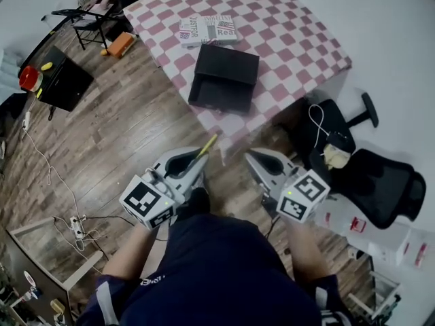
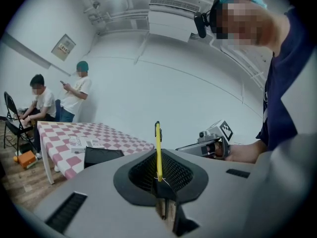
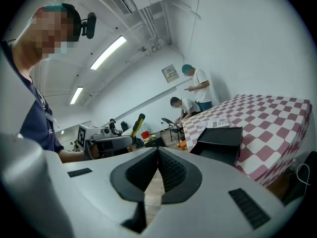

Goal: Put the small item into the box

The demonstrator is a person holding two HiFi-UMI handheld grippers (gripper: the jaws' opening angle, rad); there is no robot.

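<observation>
The small item is a thin yellow pen (image 1: 207,145) with a dark tip. My left gripper (image 1: 200,159) is shut on its lower end, and the pen (image 2: 158,150) stands straight up between the jaws in the left gripper view. An open black box (image 1: 224,77) lies near the front edge of the pink checkered table (image 1: 292,32), ahead of both grippers and well apart from them. Beside the left one, my right gripper (image 1: 253,156) is held over the wooden floor, shut with nothing in it. In the right gripper view its jaws meet at the tips (image 3: 158,150), and the box (image 3: 221,141) shows to the right.
Printed booklets (image 1: 208,29) lie on the table behind the box. A black office chair (image 1: 380,182) stands to the right. On the floor at the left are a black case (image 1: 60,80), an orange object (image 1: 121,44) and a power strip (image 1: 76,227). Two people (image 2: 59,100) are at the table's far end.
</observation>
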